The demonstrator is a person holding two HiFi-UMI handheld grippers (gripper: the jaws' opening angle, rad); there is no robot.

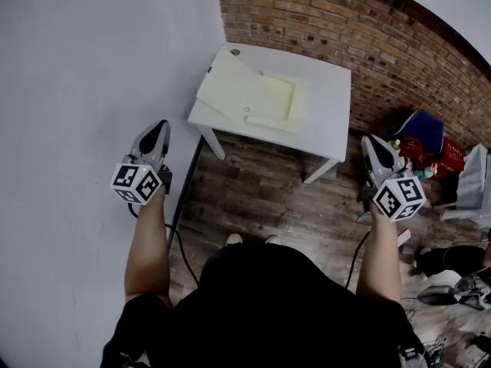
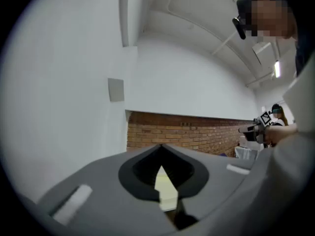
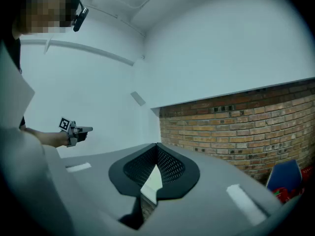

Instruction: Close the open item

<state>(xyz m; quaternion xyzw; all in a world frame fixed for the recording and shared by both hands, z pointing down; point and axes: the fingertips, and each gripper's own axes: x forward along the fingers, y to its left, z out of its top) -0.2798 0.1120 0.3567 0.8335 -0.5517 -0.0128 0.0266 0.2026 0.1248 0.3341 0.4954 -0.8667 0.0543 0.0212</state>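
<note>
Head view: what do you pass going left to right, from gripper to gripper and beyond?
left gripper → open pale-yellow box on the white table → right gripper → blue chair

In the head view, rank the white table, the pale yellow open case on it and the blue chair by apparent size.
1. White square table.
2. Pale yellow flat case, open, covering roughly half its top.
3. Blue plastic chair, smallest; it sits farther off and partly hidden, so real size unsure.
</note>
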